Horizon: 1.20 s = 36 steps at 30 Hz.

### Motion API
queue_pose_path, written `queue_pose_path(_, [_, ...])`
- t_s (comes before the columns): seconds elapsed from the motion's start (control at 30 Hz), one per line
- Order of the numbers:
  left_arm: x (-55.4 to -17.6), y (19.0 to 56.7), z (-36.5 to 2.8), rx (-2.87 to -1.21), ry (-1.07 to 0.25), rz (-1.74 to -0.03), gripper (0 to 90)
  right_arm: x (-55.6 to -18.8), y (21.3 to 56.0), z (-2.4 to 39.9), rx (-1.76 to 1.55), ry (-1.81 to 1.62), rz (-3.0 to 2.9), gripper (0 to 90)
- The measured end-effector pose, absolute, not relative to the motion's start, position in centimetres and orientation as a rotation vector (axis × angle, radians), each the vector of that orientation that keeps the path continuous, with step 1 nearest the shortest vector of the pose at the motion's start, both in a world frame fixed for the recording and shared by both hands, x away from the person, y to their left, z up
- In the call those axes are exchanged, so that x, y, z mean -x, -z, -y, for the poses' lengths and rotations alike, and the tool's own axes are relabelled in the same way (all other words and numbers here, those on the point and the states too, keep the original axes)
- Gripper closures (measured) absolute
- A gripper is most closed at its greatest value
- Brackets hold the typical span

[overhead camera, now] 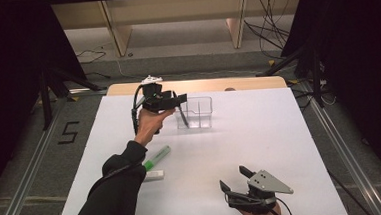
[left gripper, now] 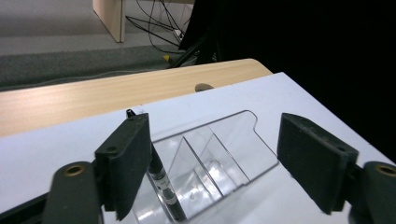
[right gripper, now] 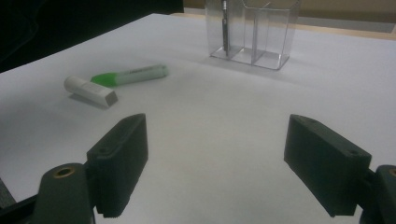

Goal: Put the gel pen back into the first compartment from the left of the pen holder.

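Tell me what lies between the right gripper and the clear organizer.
Bare white table lies between the right gripper and the clear organizer, as the right gripper view shows; the green highlighter lies off to one side.

Green highlighter beside white eraser.

We see an organiser of clear, glossy plastic, smooth enough to catch the light on its dividers. The pen in it is shiny black plastic with a pale band. Our tongs have matt black pads, faintly grainy, with brass-looking insets at the knuckles. The counter wears a smooth matt white sheet over pale wood. The highlighter looks satin green plastic; the eraser is dull white.
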<state>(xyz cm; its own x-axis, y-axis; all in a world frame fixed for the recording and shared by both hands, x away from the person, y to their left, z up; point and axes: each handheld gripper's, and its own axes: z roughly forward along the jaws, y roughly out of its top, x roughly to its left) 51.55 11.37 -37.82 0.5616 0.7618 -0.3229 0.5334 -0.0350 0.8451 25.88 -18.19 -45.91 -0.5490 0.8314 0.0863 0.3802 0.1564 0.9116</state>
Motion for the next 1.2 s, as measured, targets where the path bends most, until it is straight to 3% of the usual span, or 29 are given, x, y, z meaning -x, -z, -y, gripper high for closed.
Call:
queue_pose_path(0.13, [-50.6,37.4,-12.4,-1.725,-0.224,-1.098,20.1,-25.8,45.9,18.2,-1.148,-1.373,-2.0,22.6])
queue_pose_path(0.7, [-45.0,38.3,-16.5,-1.85,-0.259,-1.043,20.6,-25.9,45.9,17.9,-1.144,-1.377,-2.008,22.7])
queue_pose_path(1.2, [-43.1,38.8,-18.1,-1.926,-0.281,-1.035,20.8,-26.0,46.0,17.9,-1.131,-1.378,-2.025,22.7])
